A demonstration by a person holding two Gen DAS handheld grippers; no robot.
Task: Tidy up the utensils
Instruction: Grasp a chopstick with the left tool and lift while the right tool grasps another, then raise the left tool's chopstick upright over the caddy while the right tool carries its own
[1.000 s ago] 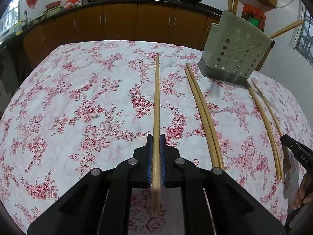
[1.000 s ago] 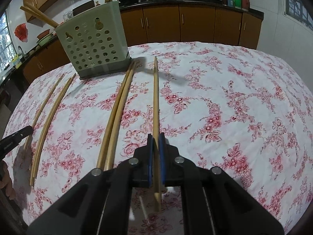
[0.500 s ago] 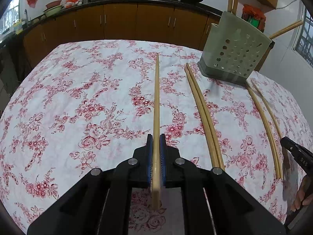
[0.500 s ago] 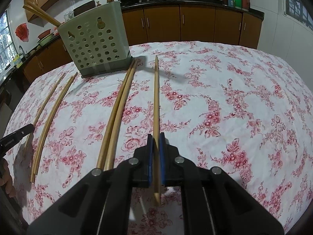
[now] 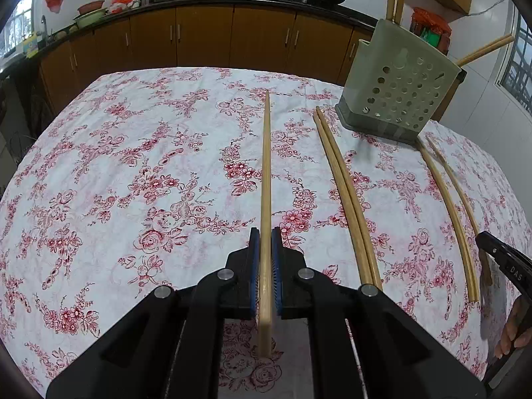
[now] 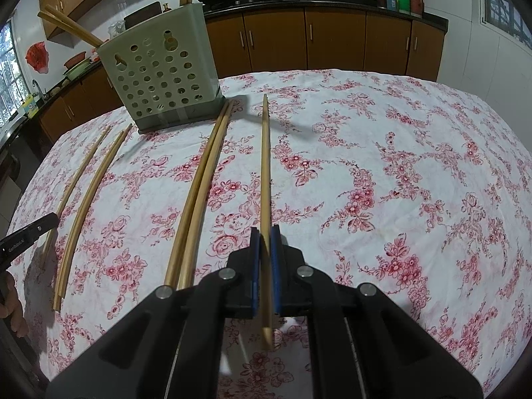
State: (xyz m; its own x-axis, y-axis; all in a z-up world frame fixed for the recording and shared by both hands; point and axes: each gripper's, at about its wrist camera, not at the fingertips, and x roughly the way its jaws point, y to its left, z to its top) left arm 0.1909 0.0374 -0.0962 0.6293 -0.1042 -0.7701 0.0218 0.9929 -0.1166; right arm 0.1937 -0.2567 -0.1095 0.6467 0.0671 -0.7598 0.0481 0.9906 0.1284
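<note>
My left gripper [image 5: 265,236] is shut on a long wooden chopstick [image 5: 266,166] that runs straight ahead between its blue pads. In the right wrist view my right gripper [image 6: 265,234] is shut the same way on another chopstick [image 6: 265,166], whose tip casts a shadow on the cloth. A green perforated utensil holder [image 5: 399,99] [image 6: 163,76] stands at the far side with several chopsticks [image 6: 66,26] sticking out. A pair of chopsticks [image 5: 345,193] [image 6: 199,186] lies beside each held one. Two more chopsticks [image 5: 449,199] [image 6: 86,193] lie further out.
The table wears a white cloth with red flowers [image 5: 133,166]. A black finger of the other gripper and a person's hand [image 5: 512,332] show at the right edge of the left wrist view. Brown kitchen cabinets [image 5: 232,43] with pans on top line the back.
</note>
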